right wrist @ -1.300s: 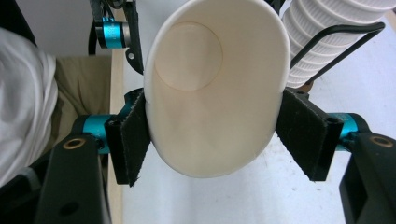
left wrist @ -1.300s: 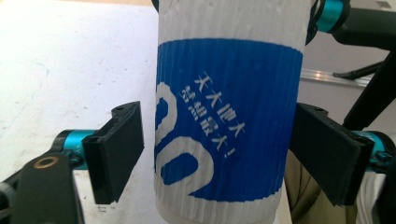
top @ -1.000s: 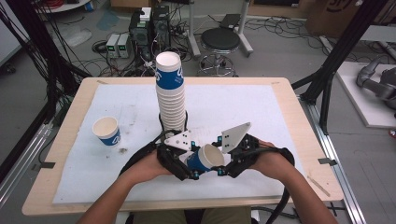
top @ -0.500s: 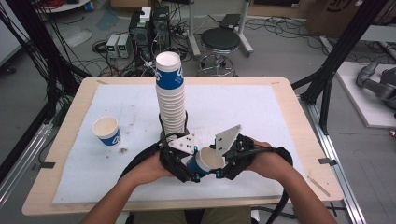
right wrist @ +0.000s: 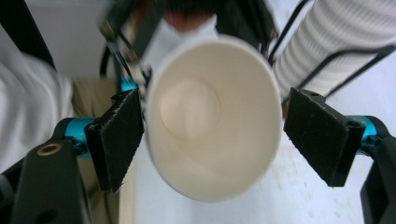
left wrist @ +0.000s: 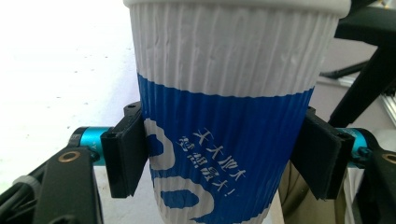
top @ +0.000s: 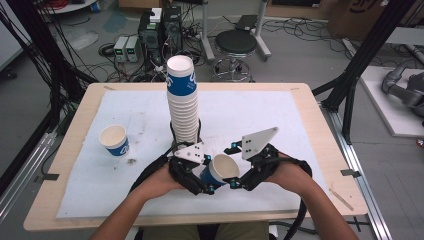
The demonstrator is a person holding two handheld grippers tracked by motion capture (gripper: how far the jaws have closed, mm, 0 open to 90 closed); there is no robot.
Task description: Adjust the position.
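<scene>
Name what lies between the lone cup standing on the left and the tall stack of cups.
Bare white mat, seen in the high view, separates the lone cup from the stack.

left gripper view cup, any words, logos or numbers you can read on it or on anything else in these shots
Held cup: a slanted line of white Chinese-style characters on the blue band, ending in "!"; too soft to read with certainty.
Held cup, lower left: a large white curved logo shape, no letters.
Cup stack: a white mark on the blue band, too small to read.
Lone cup: print too small to read.
</scene>
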